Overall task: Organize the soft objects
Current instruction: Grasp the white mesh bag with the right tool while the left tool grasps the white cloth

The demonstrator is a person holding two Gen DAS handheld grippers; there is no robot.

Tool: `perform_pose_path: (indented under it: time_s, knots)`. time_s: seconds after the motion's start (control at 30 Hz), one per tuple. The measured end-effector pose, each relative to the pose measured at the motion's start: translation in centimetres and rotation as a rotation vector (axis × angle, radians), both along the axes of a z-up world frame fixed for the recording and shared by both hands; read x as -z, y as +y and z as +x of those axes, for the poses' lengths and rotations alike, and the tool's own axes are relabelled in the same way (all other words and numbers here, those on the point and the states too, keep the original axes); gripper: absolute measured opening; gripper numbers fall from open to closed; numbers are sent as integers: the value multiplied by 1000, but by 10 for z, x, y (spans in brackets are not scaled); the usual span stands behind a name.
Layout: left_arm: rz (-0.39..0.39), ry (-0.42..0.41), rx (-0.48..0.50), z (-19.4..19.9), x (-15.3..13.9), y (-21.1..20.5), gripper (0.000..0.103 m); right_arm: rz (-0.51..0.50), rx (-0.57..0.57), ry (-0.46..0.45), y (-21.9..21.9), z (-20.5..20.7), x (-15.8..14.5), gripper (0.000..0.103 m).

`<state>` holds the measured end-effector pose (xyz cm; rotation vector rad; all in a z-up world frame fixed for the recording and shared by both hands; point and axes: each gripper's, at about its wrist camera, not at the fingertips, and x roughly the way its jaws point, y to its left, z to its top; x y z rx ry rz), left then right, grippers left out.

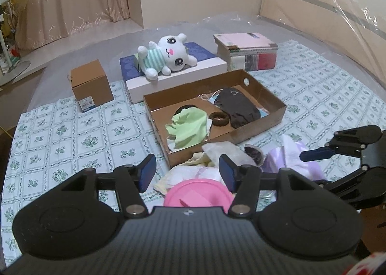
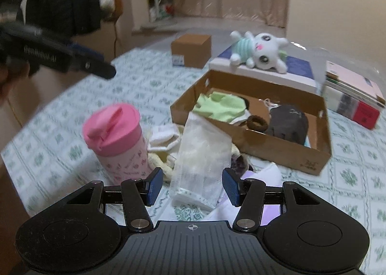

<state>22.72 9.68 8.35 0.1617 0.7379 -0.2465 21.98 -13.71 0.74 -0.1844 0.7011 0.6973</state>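
Note:
A shallow cardboard tray [image 1: 260, 125] [image 2: 284, 152] holds a green cloth [image 1: 189, 125] [image 2: 220, 106], a brown hair tie [image 1: 219, 118] [image 2: 257, 122], a dark cloth [image 1: 238, 106] [image 2: 288, 124] and a face mask [image 1: 212, 99]. In front of it lies a pile of soft items with a white gauze piece [image 2: 201, 159] [image 1: 222, 149] and pale cloths [image 2: 164, 141]. My left gripper [image 1: 187, 173] is open above the pile and a pink-lidded cup [image 1: 197, 193] [image 2: 118, 140]. My right gripper [image 2: 191, 185] [image 1: 318, 153] is open with the gauze piece between its fingers.
A white plush bunny [image 1: 166, 56] [image 2: 260, 51] lies on a blue-and-white box [image 1: 173, 77] [image 2: 296, 67]. A small brown carton [image 1: 91, 86] [image 2: 191, 50] stands left, a stack of books [image 1: 248, 53] [image 2: 354, 96] right. A patterned tablecloth [image 1: 67, 135] covers the surface.

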Motion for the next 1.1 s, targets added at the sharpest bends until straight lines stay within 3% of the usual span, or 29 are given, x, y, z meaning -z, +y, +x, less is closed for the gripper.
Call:
perform_pose_path:
  time_s: [0.33, 0.7, 0.77, 0.93, 1.1]
  knots:
    - [-8, 54, -7, 46, 23, 30, 54, -154, -124, 87, 47, 62, 36, 69]
    - [24, 144, 61, 82, 43, 31, 59, -240, -155, 191, 69, 102, 72, 68]
    - [29, 157, 71, 85, 46, 29, 60, -232, -152, 206, 65, 104, 73, 45]
    - [15, 195, 94, 89, 51, 23, 60, -206, -135, 222, 55, 103, 68, 13]
    - [29, 240, 113, 94, 54, 15, 60, -135, -102, 221, 41, 102, 52, 3]
